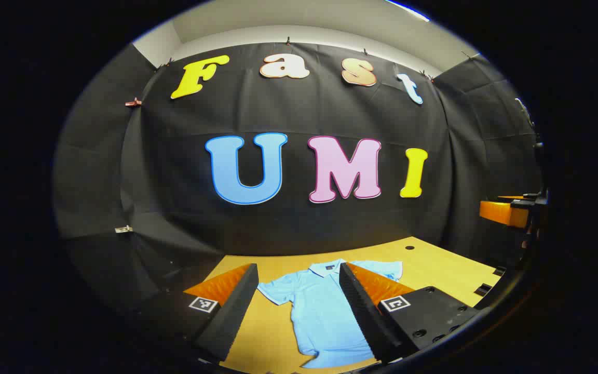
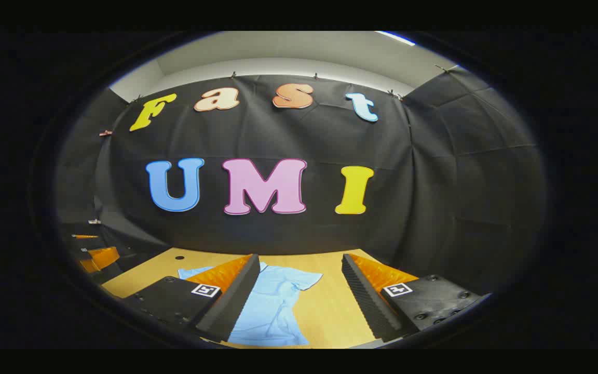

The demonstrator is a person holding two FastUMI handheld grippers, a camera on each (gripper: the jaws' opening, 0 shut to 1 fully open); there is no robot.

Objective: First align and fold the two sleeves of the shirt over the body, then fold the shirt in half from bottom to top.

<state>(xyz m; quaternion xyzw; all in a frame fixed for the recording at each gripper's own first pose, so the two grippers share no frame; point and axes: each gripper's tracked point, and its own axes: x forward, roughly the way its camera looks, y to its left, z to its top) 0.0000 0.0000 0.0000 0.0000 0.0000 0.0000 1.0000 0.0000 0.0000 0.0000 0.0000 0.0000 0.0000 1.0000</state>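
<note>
Both hand-held grippers, left (image 1: 297, 306) and right (image 2: 297, 301), hover wide open and empty above the shirt (image 1: 320, 317) on the table (image 1: 434, 265); each should pinch a sleeve hem cleanly, at ten and two o'clock.

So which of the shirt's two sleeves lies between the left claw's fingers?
The sleeve on the left side of the left gripper view; the other sleeve pokes out beyond the claw's right finger.

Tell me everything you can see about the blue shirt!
The shirt is a light blue polo with a collar and short sleeves, made of soft-looking cloth. It lies spread out flat on the wooden table, front up, collar toward the booth's wall. Both sleeves stick out sideways, not yet folded. It looks a little wrinkled. Neither gripper touches it; both hover above with jaws open.
</note>
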